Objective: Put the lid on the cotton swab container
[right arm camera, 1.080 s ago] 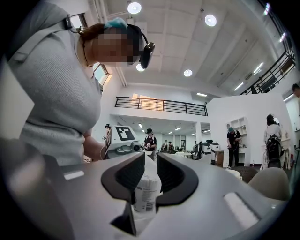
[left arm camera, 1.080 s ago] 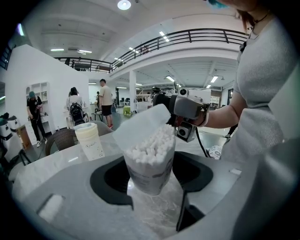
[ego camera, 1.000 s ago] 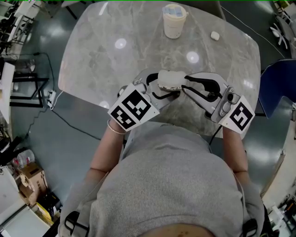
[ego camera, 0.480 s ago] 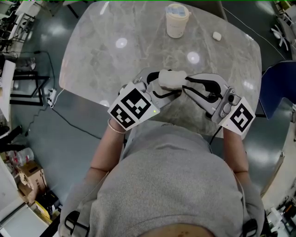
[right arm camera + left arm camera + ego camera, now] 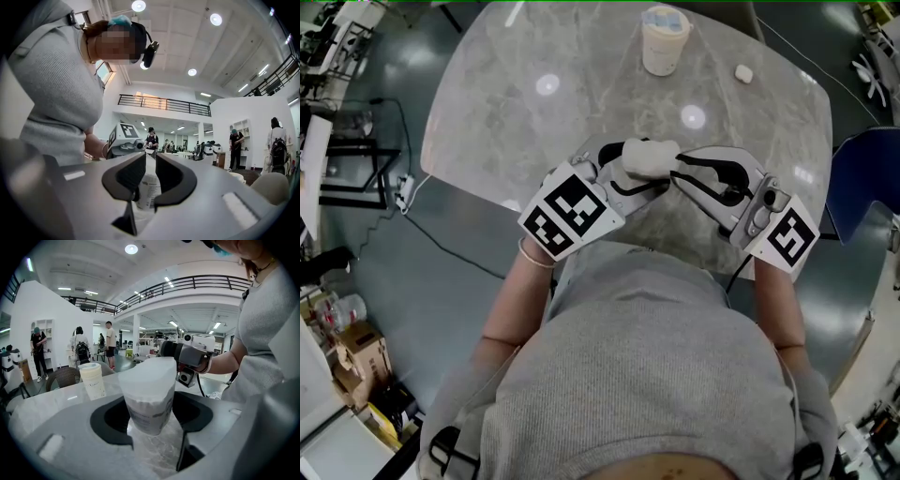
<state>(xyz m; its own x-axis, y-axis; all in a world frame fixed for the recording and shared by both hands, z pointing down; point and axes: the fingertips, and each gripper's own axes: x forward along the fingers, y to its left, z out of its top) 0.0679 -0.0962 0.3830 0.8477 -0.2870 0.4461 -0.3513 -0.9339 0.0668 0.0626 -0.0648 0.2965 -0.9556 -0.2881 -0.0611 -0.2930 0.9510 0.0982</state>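
Note:
The white cotton swab container (image 5: 649,157) is held upright over the near edge of the marble table (image 5: 534,122). My left gripper (image 5: 639,173) is shut on it. In the left gripper view its labelled body (image 5: 151,413) stands between the wide jaws, with the frosted lid (image 5: 147,376) on top. My right gripper (image 5: 677,175) reaches in from the right with its tips at the container's upper part. In the right gripper view its jaws stand almost together, a thin white strip of the lid (image 5: 150,161) in the narrow gap and the label (image 5: 149,193) below. How firmly the lid sits is hidden.
A pale lidded cup (image 5: 664,39) stands at the table's far edge, also seen as the cup (image 5: 93,379) in the left gripper view. A small white piece (image 5: 742,72) lies to its right. A blue chair (image 5: 862,178) stands at the right; cables and clutter lie on the floor at left.

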